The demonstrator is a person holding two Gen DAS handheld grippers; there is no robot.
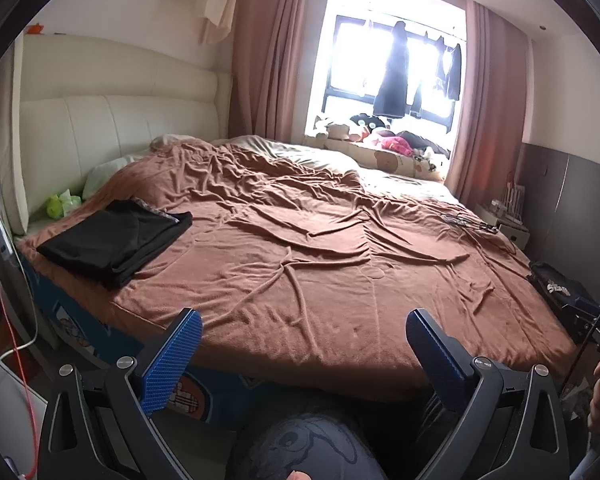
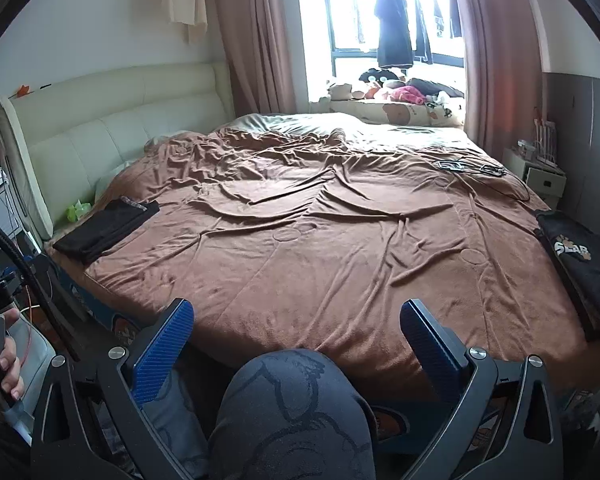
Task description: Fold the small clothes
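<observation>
1. Both claws hang off the near edge of the bed, above the person's knee (image 2: 292, 412). The left claw (image 1: 304, 344) has its blue pads spread wide and holds nothing; the right claw (image 2: 296, 332) is likewise wide open and empty.

2. The brown blanket (image 1: 320, 248) covers most of the bed and serves as the landmark here. Its middle carries only wrinkles, no garment laid out for folding.

3. A black folded garment (image 1: 116, 240) lies at the blanket's near-left corner, close to the cream headboard (image 1: 112, 120). It looks already squared up, so I judge it finished and set aside.

4. A black garment with a printed logo (image 2: 580, 264) sits at the blanket's right edge. It is bunched, not neatly squared, and seems to be the next piece awaiting work.

5. The step in hand looks like the pause between items: one piece done, neither claw engaged.

6. The next move probably calls for the right claw to reach over to the blanket's right edge, close on an edge or corner of the logo garment, and drag it toward the blanket's middle, where the left claw can help spread it flat.

7. A cable (image 2: 472, 168) lies on the blanket's far-right part, clear of that path.
</observation>
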